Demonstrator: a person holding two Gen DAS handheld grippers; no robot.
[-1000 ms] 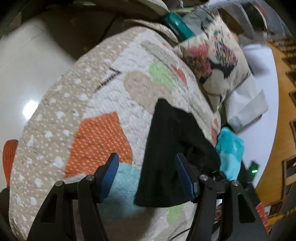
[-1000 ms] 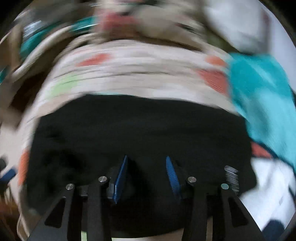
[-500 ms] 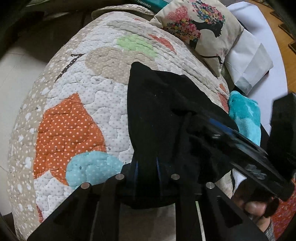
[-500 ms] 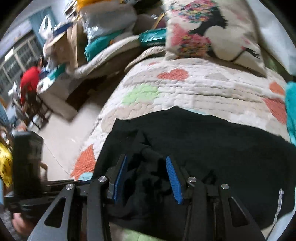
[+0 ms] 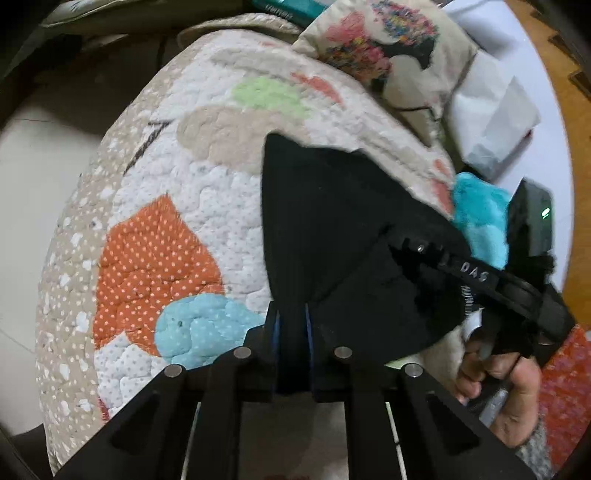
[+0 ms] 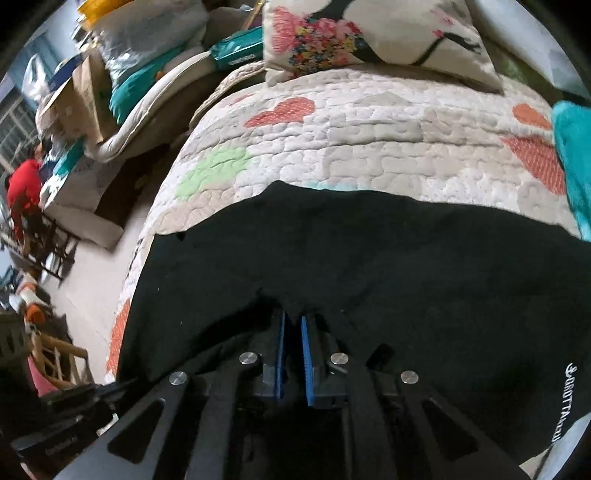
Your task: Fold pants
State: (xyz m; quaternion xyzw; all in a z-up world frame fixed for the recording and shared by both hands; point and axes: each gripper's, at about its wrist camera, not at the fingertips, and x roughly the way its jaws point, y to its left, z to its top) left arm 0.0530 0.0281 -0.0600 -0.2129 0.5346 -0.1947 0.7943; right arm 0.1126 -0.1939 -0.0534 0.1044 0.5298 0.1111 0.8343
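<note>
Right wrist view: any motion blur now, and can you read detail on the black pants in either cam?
Right wrist view: sharp in the centre, slight smear only at the left rim; the black pants read as a near-flat dark mass, though white lettering shows at lower right. Left wrist view: mildly soft, the floral pillow smeared; pants folds barely visible; strong fisheye bending of the quilt edge.

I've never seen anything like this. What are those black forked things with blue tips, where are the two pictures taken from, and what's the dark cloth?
No robot here: a person holds a two-finger clamp in each hand, and each picture comes from a camera on one clamp, looking along its fingers. The left gripper and the right gripper are both pinched shut on the near edge of the black pants, which lie on a patchwork quilt. A flowered pillow sits at the far end, something teal and fluffy beside it.
</note>
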